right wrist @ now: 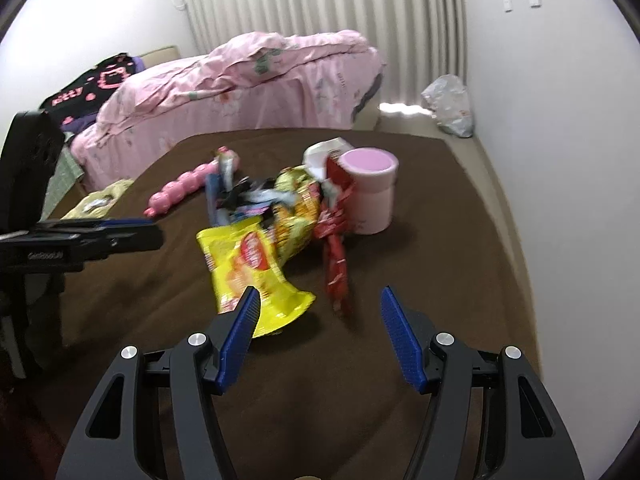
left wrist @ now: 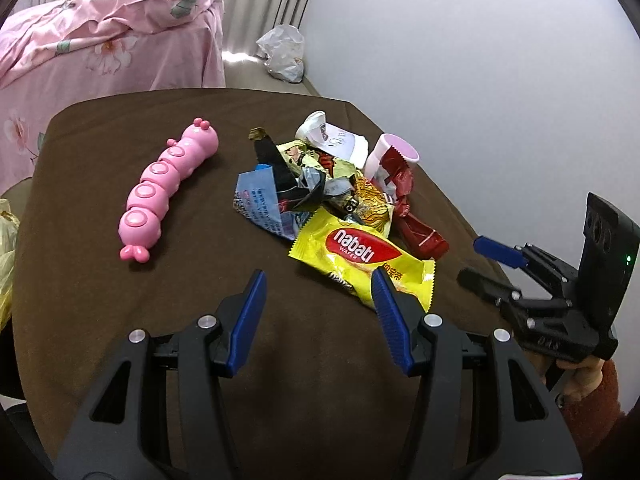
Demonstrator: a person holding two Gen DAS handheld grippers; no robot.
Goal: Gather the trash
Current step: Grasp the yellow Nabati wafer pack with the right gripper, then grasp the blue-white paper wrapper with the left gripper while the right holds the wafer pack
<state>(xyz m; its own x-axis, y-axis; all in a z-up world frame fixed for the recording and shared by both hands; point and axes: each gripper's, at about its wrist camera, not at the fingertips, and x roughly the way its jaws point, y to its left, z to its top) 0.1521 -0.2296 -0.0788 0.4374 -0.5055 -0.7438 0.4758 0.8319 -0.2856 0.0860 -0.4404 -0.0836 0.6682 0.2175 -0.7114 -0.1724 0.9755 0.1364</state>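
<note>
A pile of trash lies on a brown-clothed table (left wrist: 100, 280): a yellow Nabati wafer wrapper (left wrist: 360, 256) nearest, crumpled foil and blue wrappers (left wrist: 280, 192), a red wrapper (left wrist: 416, 224), a crushed white paper cup (left wrist: 332, 136) and a pink cup (left wrist: 394, 152). My left gripper (left wrist: 319, 280) hovers open just short of the yellow wrapper, its right finger overlapping the wrapper's near edge. My right gripper (right wrist: 318, 296) is open with nothing pressed between its pads; the yellow wrapper (right wrist: 252, 272) and the red wrapper (right wrist: 336, 268) lie just ahead. Each gripper shows in the other's view, the right gripper (left wrist: 476, 262) and the left gripper (right wrist: 154, 232).
A pink caterpillar toy (left wrist: 168, 184) lies left of the pile. A yellowish bag (right wrist: 100, 200) sits at the table's left edge. Behind stand a bed with pink bedding (right wrist: 260, 80), a white wall and a white plastic bag (left wrist: 284, 54) on the floor.
</note>
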